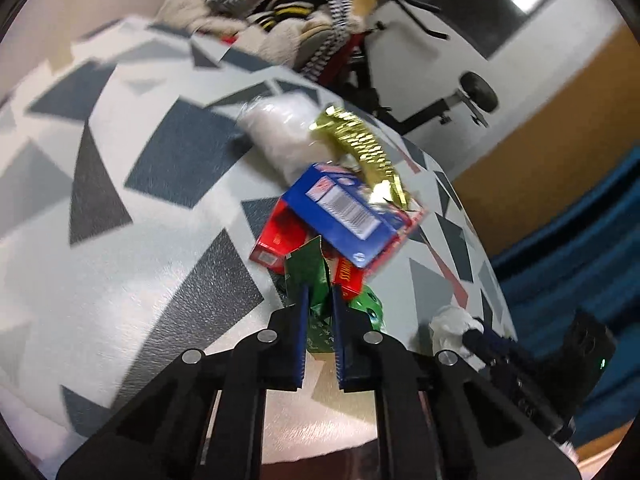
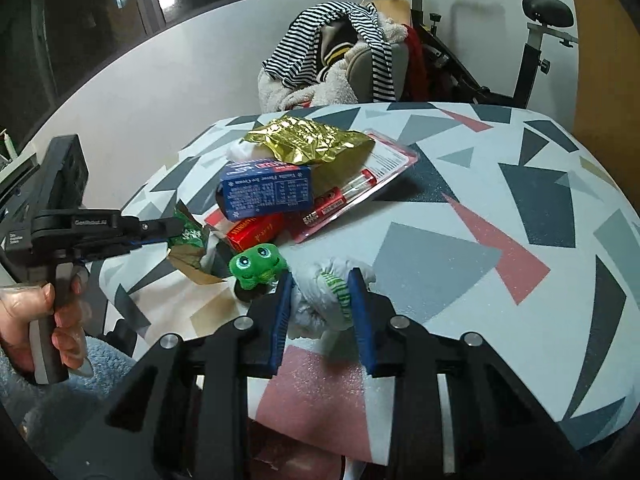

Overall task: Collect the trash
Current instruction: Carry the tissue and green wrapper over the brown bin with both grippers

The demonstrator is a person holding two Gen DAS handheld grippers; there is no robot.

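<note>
Left gripper [image 1: 320, 300] pinched shut on green wrapper [image 1: 306, 268]; right gripper [image 2: 320, 292] clamps crumpled white wrapper [image 2: 320, 300] beside frog toy [image 2: 258, 266].

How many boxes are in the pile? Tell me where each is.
2: blue box above; red box beneath it, partly covered. Others may be hidden.

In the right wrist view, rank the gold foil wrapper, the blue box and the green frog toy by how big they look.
1. gold foil wrapper, widest spread.
2. blue box, close behind; since it lies nearer the camera, the order of these two is unsure.
3. green frog toy, clearly smallest, though nearest.
</note>
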